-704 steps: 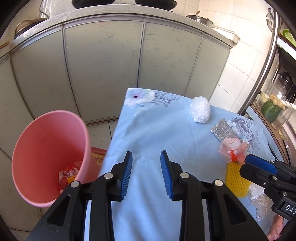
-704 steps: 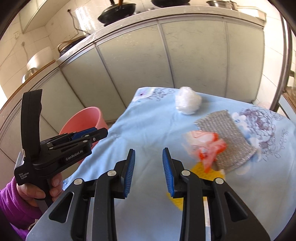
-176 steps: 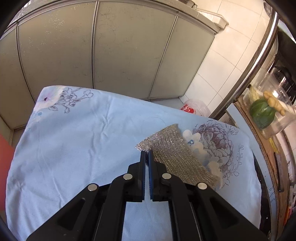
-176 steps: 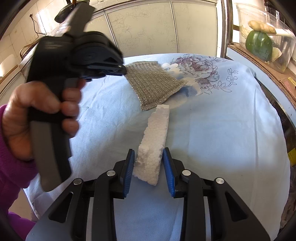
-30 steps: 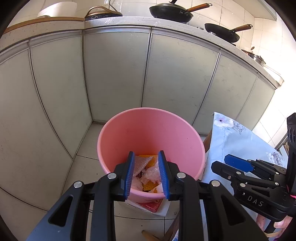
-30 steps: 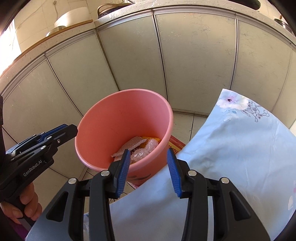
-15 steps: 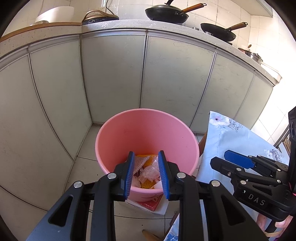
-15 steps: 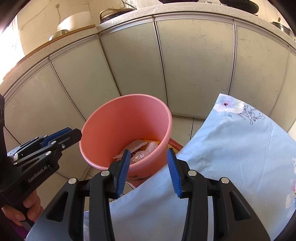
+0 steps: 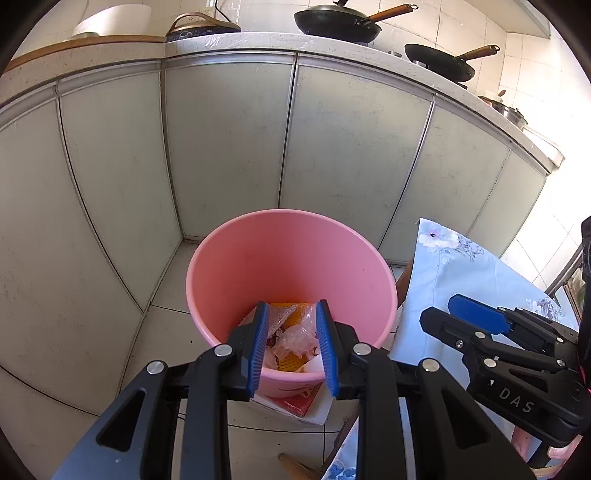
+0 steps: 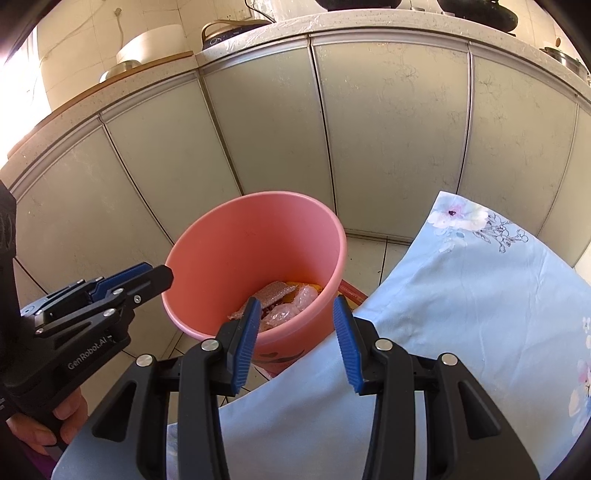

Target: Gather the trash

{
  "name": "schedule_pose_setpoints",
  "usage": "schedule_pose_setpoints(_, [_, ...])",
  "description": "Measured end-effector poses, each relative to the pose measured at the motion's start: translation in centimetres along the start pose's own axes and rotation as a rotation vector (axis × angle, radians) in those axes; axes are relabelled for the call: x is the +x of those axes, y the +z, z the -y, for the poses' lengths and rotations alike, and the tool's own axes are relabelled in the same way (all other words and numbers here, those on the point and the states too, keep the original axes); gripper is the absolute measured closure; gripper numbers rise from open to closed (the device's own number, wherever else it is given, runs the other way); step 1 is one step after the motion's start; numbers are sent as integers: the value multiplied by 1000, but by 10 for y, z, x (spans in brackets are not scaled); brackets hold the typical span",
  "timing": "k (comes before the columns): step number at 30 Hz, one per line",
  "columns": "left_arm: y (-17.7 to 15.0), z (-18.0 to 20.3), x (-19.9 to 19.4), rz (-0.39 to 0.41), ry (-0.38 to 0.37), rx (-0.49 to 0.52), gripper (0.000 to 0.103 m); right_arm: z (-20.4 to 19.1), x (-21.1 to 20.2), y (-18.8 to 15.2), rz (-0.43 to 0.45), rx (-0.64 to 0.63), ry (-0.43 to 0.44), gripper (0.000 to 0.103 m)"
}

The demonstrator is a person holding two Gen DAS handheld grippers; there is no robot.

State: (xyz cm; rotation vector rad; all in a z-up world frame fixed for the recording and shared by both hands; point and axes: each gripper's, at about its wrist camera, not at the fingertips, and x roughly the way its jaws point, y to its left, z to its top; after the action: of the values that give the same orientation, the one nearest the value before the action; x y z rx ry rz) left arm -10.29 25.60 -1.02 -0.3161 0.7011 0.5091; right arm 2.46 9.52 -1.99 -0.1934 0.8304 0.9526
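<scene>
Meanwhile, both grippers, left (image 9: pixel 291 341) and right (image 10: pixel 297 341), are hovering over the pink bin (image 9: pixel 236 266), jaws parted and empty. Only the left view is showing two pans (image 9: pixel 334 20) on the counter.

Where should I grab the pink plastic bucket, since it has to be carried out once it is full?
Probably the rim of the pink plastic bucket, coming from above with one finger inside and one outside. It stands upright and open, no handle shows, and its body looks too wide for the fingers. The near rim, next to the blue floral tablecloth, lies closest to the open right gripper.
</scene>
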Motion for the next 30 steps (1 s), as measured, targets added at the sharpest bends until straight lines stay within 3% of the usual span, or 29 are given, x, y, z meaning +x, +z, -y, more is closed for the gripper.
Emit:
schedule_pose_setpoints(17, [1, 6, -1, 9, -8, -18, 77, -16, -13, 6, 65, -75, -77, 61])
schedule_pose_setpoints(19, [2, 9, -3, 16, -12, -12, 60, -18, -18, 5, 80, -88, -97, 61])
schedule_pose_setpoints(22, [2, 14, -9, 26, -21, -11, 58, -19, -24, 4, 96, -92, -113, 61])
schedule_pose_setpoints(24, [2, 17, -11, 28, -22, -8, 58, -20, -28, 4, 99, -91, -119, 52])
schedule_pose_setpoints(30, [0, 21, -17, 39, -15, 0, 56, -19, -40, 1, 134, -85, -145, 43])
